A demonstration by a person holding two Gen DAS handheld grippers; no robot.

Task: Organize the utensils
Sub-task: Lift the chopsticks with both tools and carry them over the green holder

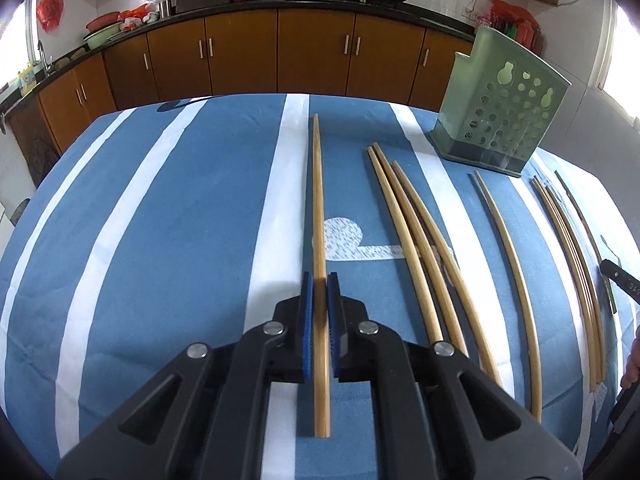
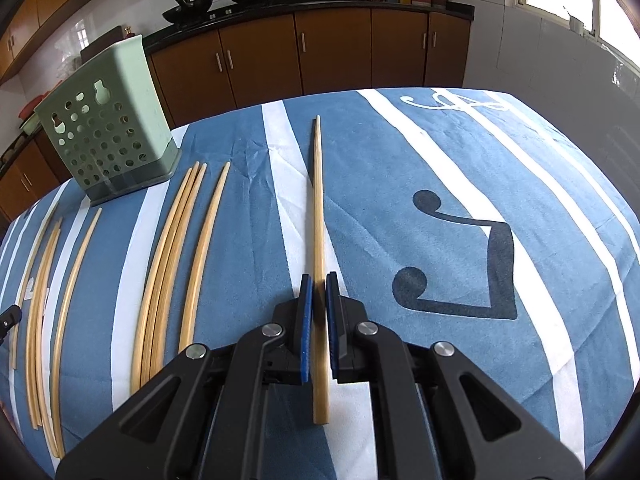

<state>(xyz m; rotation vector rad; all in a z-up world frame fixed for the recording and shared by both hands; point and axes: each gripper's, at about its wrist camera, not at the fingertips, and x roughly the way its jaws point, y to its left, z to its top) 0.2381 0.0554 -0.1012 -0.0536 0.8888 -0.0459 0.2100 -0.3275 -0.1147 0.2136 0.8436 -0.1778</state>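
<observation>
A chopstick [image 1: 319, 216] is being held in the left gripper [image 1: 320, 280], and a second chopstick [image 2: 317, 216] is being held in the right gripper [image 2: 319, 280]. In each wrist view the blue pads [image 1: 307, 320] are being pressed narrowly against the sides of the stick, with no gap visible.

The step in hand is judged to be the carrying of both sticks to the green holder [image 1: 500, 96], which is standing upright at the far side of the table [image 1: 160, 220]; it is being seen far right by the left camera and far left [image 2: 108, 120] by the right camera. For the step to be done well, each stick should be tipped thin end down over the holder's open top before the jaws are eased, and the two grippers should be kept apart so the long ends are not crossed.

Each stick is being gripped near its thick end: a short length is being left behind the pads toward the camera, while the long tapered part is projecting forward beyond the fingertips. More loose chopsticks [image 1: 416, 248] are lying in groups on the striped cloth between the two grippers, near the holder [image 2: 172, 260].
</observation>
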